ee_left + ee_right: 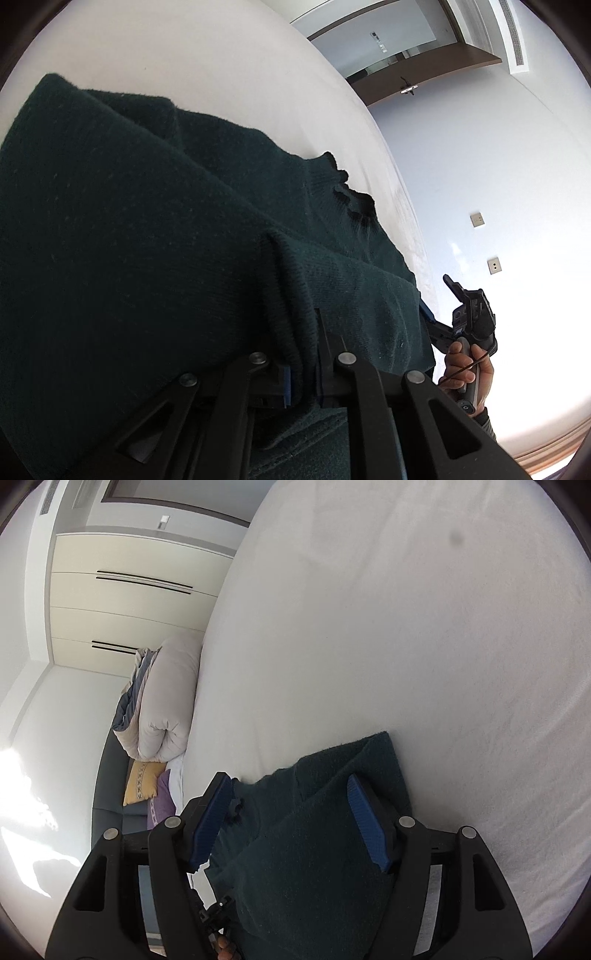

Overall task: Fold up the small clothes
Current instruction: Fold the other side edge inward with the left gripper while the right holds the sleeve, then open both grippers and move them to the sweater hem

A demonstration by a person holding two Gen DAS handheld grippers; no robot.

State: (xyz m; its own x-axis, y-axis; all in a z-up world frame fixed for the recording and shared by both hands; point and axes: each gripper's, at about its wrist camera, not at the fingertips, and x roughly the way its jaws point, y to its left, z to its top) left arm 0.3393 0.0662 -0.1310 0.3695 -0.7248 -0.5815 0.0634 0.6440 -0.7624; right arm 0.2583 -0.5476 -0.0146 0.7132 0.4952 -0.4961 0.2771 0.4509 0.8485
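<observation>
1. Two grippers are on one dark green sweater [155, 229], and it lies on a white bed [207, 74], folded over itself in thick layers.
2. Left gripper [301, 384] is clamped tight: its blue pads pinch a ribbed edge of the sweater, and the knit bunches up between the black fingers.
3. From the left wrist view, the sweater fills most of the frame, with a frilled dark collar [351, 199] showing at its far edge, near the side of the bed.
4. Right gripper [291, 819] has its jaws wide apart, blue pads [364, 819] facing each other across the gap.
5. Sweater [314, 849] sits in that gap in the right wrist view, but neither pad presses on it; the right-hand pad is just beside the fabric and the left-hand one stands clear of it.
6. Over in the left view, the right gripper [469, 310] shows past the sweater's edge, held by a hand [465, 369] wrapped round its handle.
7. Beyond the bed in the right view: a rolled pale duvet [162, 701], a yellow cushion [142, 781], a purple one [162, 801] just beside it, and a cream wardrobe [122, 602] behind.
8. A brown door [399, 85] and white wall [498, 184] fill the background on the left side's camera.
</observation>
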